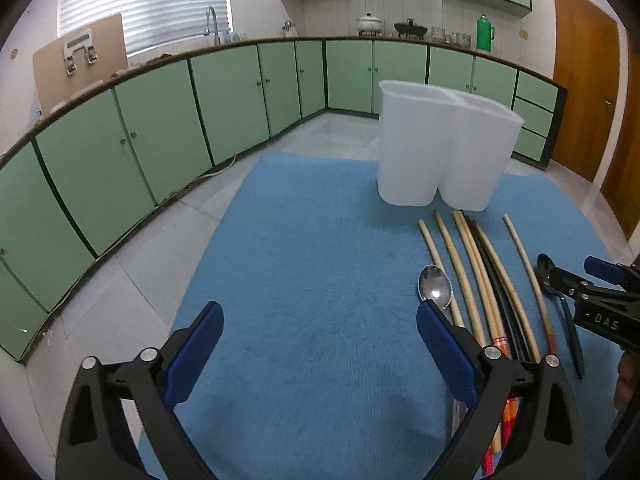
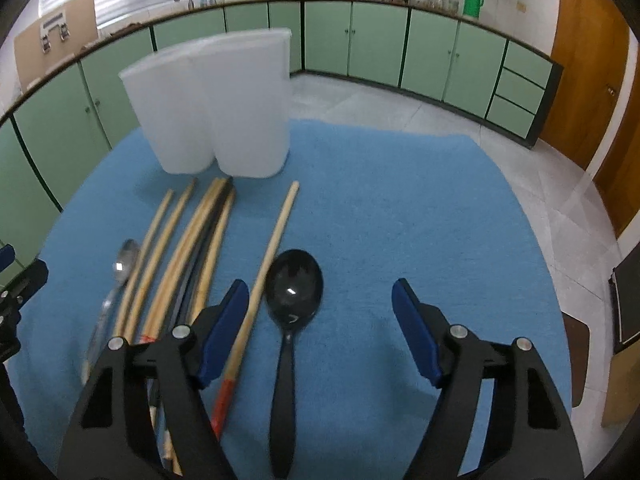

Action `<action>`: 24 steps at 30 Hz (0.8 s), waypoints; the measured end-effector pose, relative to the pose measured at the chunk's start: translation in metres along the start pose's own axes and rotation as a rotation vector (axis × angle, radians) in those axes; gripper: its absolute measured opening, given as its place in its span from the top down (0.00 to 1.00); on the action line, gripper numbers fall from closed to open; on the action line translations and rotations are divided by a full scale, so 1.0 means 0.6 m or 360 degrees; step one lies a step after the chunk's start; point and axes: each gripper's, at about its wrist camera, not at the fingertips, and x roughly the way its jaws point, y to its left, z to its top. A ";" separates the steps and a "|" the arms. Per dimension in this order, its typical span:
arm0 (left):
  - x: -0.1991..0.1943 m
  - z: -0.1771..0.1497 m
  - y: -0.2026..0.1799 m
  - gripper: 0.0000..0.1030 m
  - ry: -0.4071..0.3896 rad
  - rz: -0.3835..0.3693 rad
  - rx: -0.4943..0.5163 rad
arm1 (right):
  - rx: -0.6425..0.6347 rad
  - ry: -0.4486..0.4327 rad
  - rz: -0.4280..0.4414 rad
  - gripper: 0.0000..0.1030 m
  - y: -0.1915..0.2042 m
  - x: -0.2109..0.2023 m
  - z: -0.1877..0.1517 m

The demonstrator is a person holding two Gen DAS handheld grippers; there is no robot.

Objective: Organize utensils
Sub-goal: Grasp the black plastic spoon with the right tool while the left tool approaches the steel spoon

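a white 2-compartment holder [image 2: 212, 108] is stood upright at the far side of a blue cloth [image 2: 400, 208] spread over the table, its open tops facing up so that utensils can be dropped in handle-first or tip-first. no utensil can be seen inside it, so the sorting is judged not yet begun.

just in front of the holder the utensils are laid side by side, roughly parallel and pointing toward it: a row of pale wooden chopsticks [image 2: 172, 248] with dark ones among them, a single wooden chopstick [image 2: 276, 236] set slightly apart to the right, a metal spoon [image 1: 435, 287] on the left of the row, and a black spoon [image 2: 294, 284] on the right. this lay-out is judged to make each piece reachable singly.

the right hand-held gripper [image 2: 320, 304] is held low over the cloth with its jaws spread wide and nothing between them; the black spoon's bowl and handle are lined up inside the gap, so a grasp of that spoon is judged the step in hand.

the left hand-held gripper [image 1: 320, 320] is likewise spread wide and empty, held over bare cloth to the left of the row, its right pad just beside the metal spoon, apparently kept out of the other's way.
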 end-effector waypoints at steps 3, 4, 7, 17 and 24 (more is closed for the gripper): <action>0.013 0.002 -0.004 0.08 0.0027 -0.0012 0.0005 | 0.0003 0.0045 0.0001 0.35 -0.004 0.018 0.005; 0.018 0.003 -0.006 0.08 0.0033 -0.0016 0.0006 | 0.0004 0.0056 0.0004 0.35 -0.004 0.022 0.007; 0.028 0.005 -0.012 0.08 0.0051 -0.0033 0.0008 | 0.0002 0.0072 0.0007 0.36 -0.005 0.029 0.011; 0.039 0.009 -0.022 0.08 0.0080 -0.0046 0.0010 | 0.0030 0.0089 0.0066 0.37 -0.009 0.022 0.004; 0.047 0.001 -0.022 0.08 0.0115 -0.0040 0.0005 | -0.0025 0.0080 0.0058 0.36 0.000 0.020 -0.014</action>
